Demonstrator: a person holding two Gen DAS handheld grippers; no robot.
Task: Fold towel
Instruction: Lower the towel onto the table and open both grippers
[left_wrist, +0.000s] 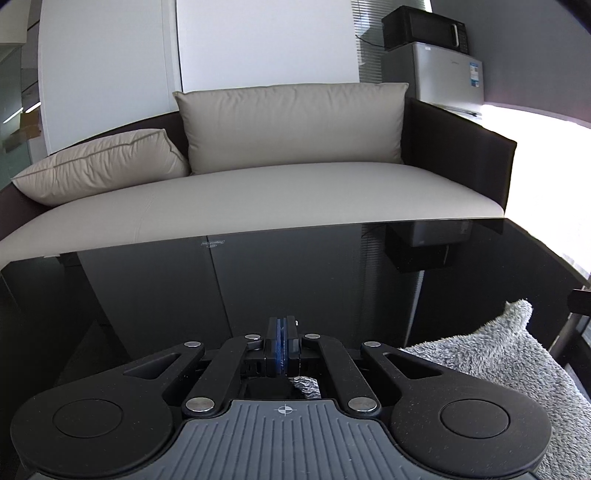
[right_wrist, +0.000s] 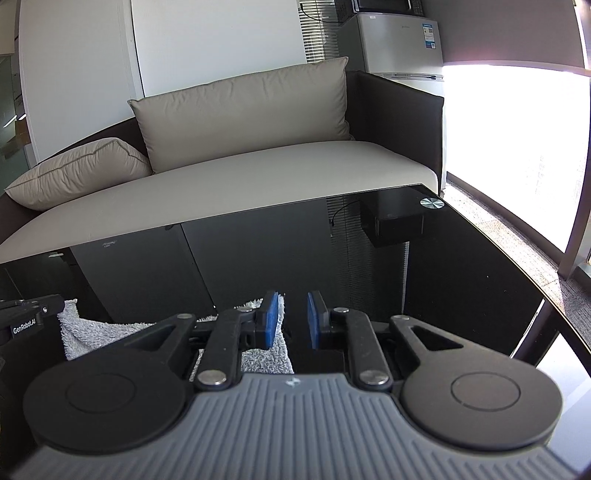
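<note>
left gripper (left_wrist: 283, 341): pads together, grey towel (left_wrist: 491, 354) scrap beneath, grip unclear | right gripper (right_wrist: 291, 319): jaws apart, towel edge against left pad, unpinched | right view only: metal disc (right_wrist: 431, 203) at table (right_wrist: 461, 266) corner

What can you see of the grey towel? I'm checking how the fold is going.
The grey towel is fluffy terry-like cloth lying on the glossy black glass table. One corner sticks up at its far edge. The left hand-held gripper is shut, with a bit of towel showing just behind its pads. The right hand-held gripper stands open, the towel's edge against its left pad.
</note>
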